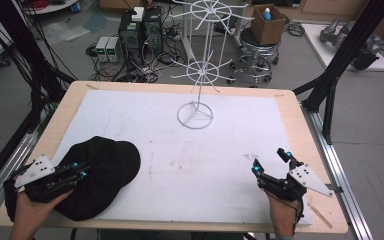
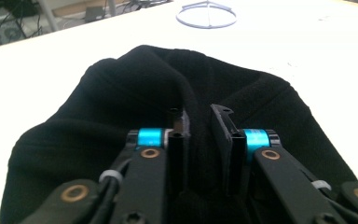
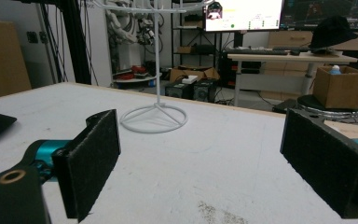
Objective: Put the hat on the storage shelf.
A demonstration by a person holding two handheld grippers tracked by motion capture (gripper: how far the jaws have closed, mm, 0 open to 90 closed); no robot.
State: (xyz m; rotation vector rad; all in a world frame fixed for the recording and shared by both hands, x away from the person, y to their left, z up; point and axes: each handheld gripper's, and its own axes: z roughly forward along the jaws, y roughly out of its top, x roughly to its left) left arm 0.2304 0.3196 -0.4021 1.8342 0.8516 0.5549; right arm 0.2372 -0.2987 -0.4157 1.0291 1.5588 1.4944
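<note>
A black cap (image 1: 100, 172) lies at the near left corner of the white tabletop (image 1: 190, 160). The left hand-held gripper (image 1: 78, 169) rests on it, jaws pinched tight on a fold of its cloth. At the near right, the right hand-held gripper (image 1: 270, 162) hovers with jaws wide apart, holding nothing. A white wire rack (image 1: 200, 70) stands at the far middle.

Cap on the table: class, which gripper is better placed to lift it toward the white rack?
Left. The left gripper is shut on the cap; the right gripper hangs open, apart from it, near the rack.
</note>
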